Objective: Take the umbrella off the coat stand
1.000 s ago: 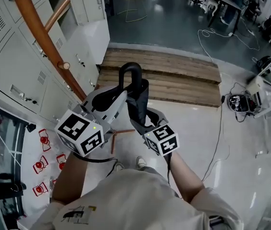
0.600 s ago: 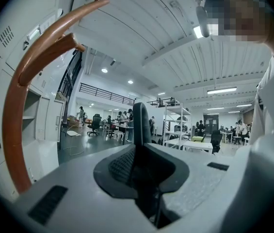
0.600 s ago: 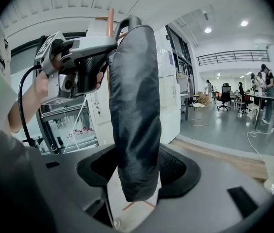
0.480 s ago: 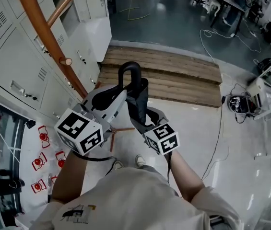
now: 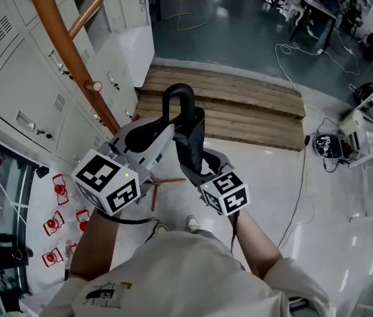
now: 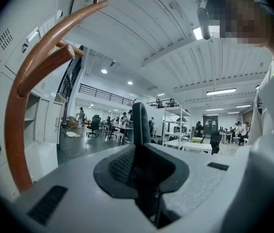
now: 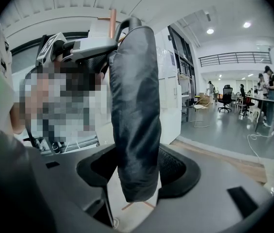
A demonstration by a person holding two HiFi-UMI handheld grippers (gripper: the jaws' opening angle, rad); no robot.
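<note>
Nothing has shifted: the left tongs [image 5: 168, 129] pinch the black folded fabric umbrella [image 5: 190, 140] narrowly by its hooked handle [image 5: 178, 92], and the right tongs [image 5: 199, 166] clasp its canopy wide. It hangs beside the curved brown wooden coat stand [image 5: 59, 48] and clear of it, so removal looks done.

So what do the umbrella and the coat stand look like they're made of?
The umbrella: dark fabric, probably nylon, creased with slight sheen; its hook handle looks matte black plastic. The coat stand: likely varnished wood, from its reddish-brown colour and highlights.

The umbrella [image 7: 137, 110] wears wrinkled, faintly shiny black cloth; the coat stand [image 6: 13, 130] is glossy varnished brown wood.
</note>
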